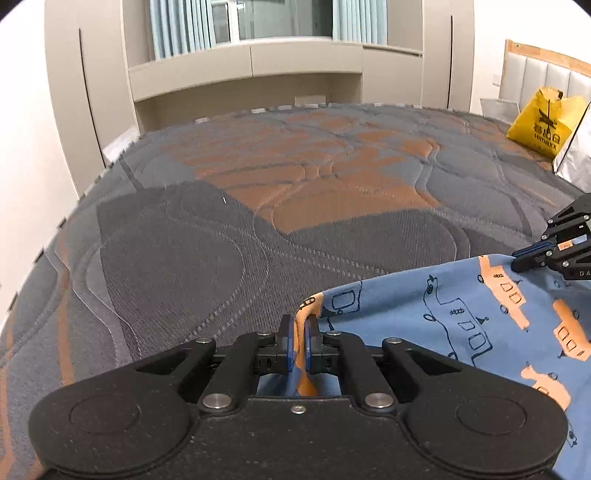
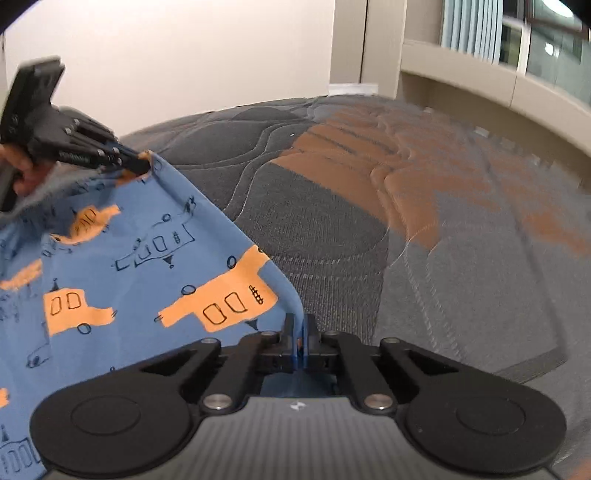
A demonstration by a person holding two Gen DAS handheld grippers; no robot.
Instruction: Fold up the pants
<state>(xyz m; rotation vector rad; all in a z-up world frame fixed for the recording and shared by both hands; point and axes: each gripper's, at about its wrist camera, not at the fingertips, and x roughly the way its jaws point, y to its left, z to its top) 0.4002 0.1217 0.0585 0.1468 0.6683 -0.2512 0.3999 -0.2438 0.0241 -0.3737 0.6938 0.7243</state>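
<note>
Quilted grey and orange mattress [image 1: 295, 177] fills the middle of both views, with beige cupboards [image 1: 243, 62] and pale blue curtains [image 1: 181, 26] along the top edge. At the right edge of the left wrist view a yellow bag [image 1: 543, 122] stands near the headboard. Blue pants [image 1: 461, 314] with orange vehicle prints hang stretched between the two tools, in the lower right of the left view and the lower left of the right view. Left gripper [image 1: 300, 332] is closed on one corner of the cloth, and right gripper [image 2: 300, 332] is closed on the other corner.
</note>
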